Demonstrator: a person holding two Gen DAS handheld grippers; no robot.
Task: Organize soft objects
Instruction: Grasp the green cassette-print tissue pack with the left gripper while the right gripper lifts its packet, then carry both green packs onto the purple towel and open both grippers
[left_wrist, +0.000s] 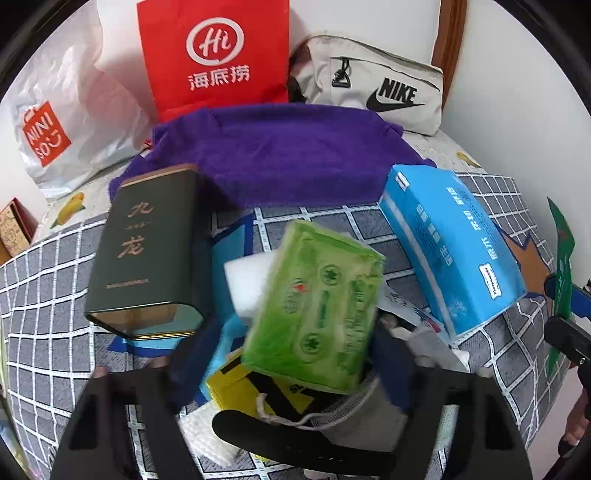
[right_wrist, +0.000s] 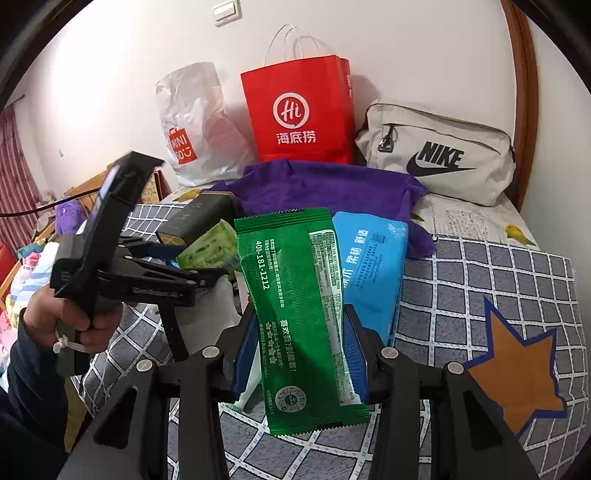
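Observation:
A green tissue pack (left_wrist: 314, 306) lies tilted on a pile of small items, between the fingers of my left gripper (left_wrist: 291, 354). The right pad (left_wrist: 389, 350) is against its edge. A gap shows between the left pad (left_wrist: 188, 365) and the pack, so this gripper is open. In the right wrist view the left gripper (right_wrist: 199, 258) reaches in from the left with the pack (right_wrist: 207, 247) at its tips. My right gripper (right_wrist: 299, 354) is shut on a flat dark green sachet (right_wrist: 295, 314), held above the bed.
On the checked bedcover (left_wrist: 48, 295) are a dark green tin (left_wrist: 147, 251), a blue tissue pack (left_wrist: 450, 243), a white foam block (left_wrist: 247, 284) and a purple towel (left_wrist: 288, 155). A red paper bag (left_wrist: 214, 55), a white plastic bag (left_wrist: 55, 129) and a grey pouch (left_wrist: 376, 85) line the wall.

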